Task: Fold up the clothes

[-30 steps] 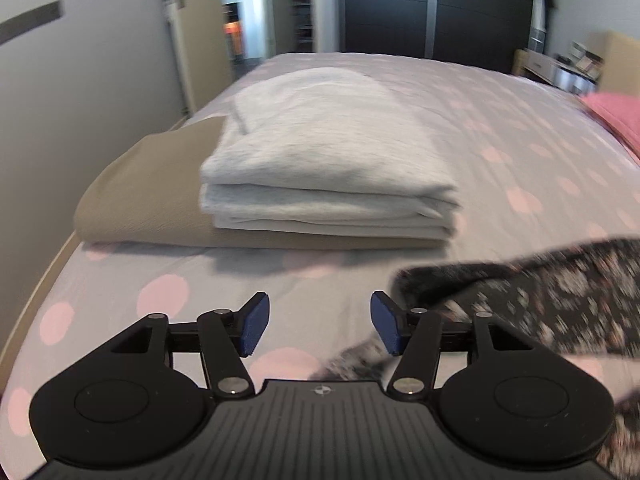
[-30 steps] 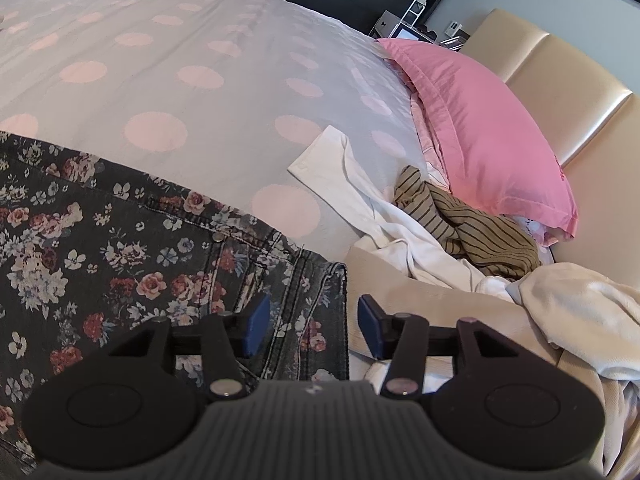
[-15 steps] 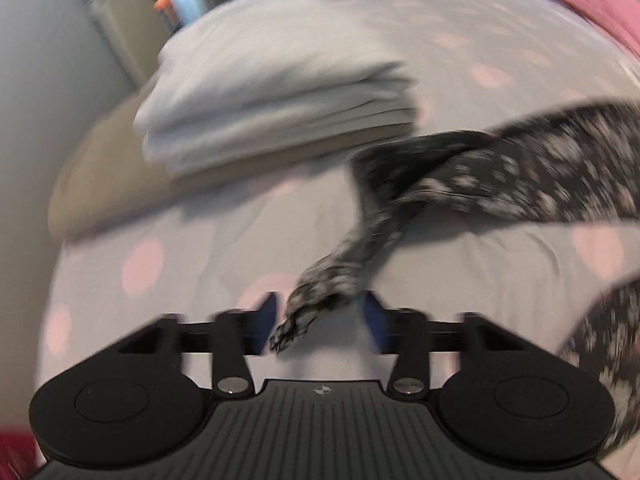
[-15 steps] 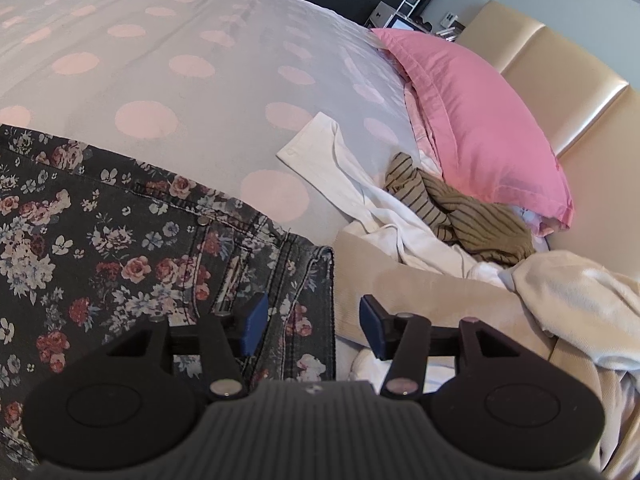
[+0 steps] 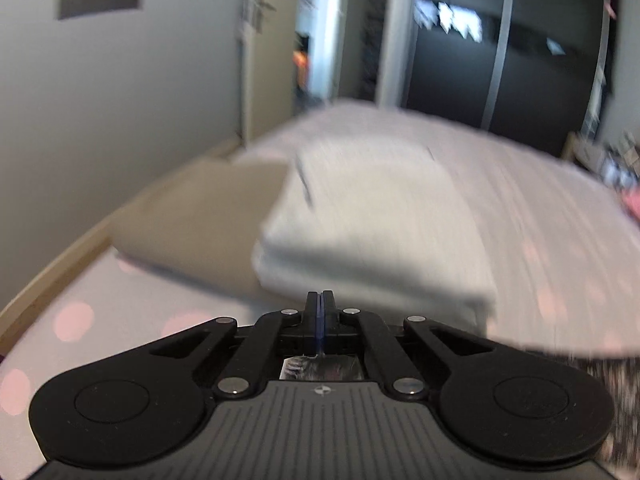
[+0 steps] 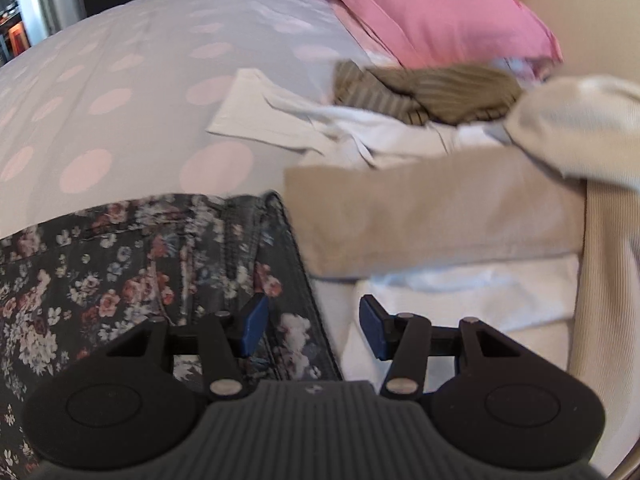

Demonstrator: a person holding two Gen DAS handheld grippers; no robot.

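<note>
A: Floral jeans lie on the bed's polka-dot duvet, waistband under the right claw, which gapes open.

B: And the left claw?

A: Pinched closed on a scrap of floral fabric. Beyond: folded grey clothes, dark wardrobe, door. No writing readable.

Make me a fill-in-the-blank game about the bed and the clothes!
1. The big pillow by the headboard is ____.
2. The right gripper has its fingers ____.
3. The dark trousers are printed with little ____.
4. The bedsheet is covered in pink ____.

Missing words: pink; open; flowers; dots
</note>
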